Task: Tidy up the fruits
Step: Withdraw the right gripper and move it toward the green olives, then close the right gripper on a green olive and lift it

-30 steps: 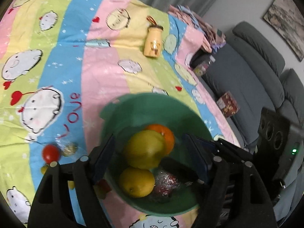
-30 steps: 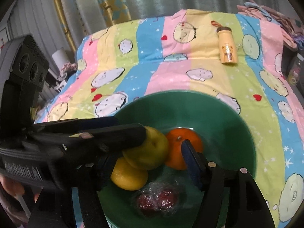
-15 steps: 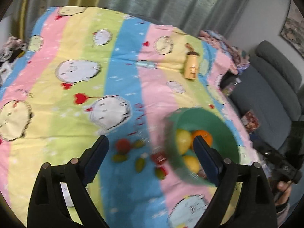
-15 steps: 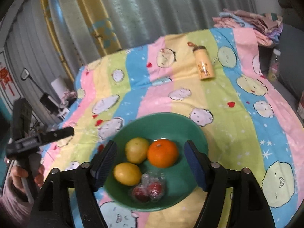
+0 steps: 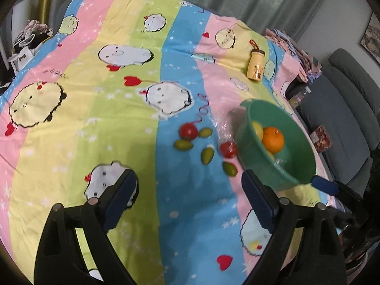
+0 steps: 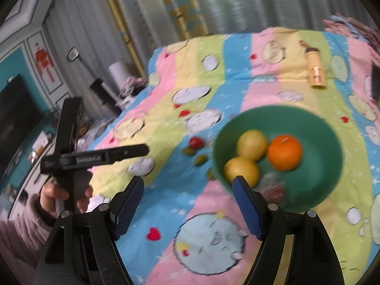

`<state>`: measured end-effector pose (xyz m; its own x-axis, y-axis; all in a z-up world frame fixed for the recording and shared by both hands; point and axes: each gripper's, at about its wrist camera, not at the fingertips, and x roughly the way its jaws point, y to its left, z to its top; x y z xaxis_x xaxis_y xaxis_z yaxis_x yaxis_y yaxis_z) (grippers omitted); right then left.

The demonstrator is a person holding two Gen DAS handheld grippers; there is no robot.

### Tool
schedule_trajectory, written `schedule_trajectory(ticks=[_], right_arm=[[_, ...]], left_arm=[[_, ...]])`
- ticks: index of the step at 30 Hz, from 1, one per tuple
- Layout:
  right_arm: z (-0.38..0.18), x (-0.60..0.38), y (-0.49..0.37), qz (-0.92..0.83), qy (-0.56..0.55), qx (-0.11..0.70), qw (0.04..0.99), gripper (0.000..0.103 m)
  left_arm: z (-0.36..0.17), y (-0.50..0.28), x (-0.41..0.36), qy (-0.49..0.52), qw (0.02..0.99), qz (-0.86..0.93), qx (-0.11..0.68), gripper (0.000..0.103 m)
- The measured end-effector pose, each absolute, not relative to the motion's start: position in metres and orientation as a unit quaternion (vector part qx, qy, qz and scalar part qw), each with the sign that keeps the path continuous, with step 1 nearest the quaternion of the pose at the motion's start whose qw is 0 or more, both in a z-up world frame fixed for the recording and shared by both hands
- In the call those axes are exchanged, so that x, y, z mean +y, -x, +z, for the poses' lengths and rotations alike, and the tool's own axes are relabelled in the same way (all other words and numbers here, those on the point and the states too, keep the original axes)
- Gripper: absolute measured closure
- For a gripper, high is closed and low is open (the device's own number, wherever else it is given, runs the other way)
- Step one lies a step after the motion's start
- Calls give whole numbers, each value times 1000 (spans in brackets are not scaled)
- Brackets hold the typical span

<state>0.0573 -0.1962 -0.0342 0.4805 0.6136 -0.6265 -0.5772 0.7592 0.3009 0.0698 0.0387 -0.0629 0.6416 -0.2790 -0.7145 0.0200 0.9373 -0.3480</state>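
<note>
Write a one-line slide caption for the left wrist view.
Open left gripper above loose fruit beside the green bowl.

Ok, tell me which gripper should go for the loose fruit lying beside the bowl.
Left, probably. The left gripper is open and faces the red tomato and green fruits on the cloth beside the green bowl. The right gripper, also open, has the bowl nearer its line.
</note>
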Motion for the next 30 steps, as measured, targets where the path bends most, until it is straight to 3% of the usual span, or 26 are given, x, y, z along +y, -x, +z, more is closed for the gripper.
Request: schedule_trajectory(ticks=[13,16,21,30], right_arm=[[-90,-155,-77,284,-16,405,869,29],[-93,-135,-84,256,20,391,884,36],[-112,-115,-103,194,43,407,892,57],[-120,-107,-128,149,38,423,893,74]], left_arm=[[-84,-52,53,169,884,-101,424,12],[-85,-52,58,173,884,-108,420,12],[-86,-49,65,174,886,-121,411,12],[-91,-60,76,175,887,-136,404,13]])
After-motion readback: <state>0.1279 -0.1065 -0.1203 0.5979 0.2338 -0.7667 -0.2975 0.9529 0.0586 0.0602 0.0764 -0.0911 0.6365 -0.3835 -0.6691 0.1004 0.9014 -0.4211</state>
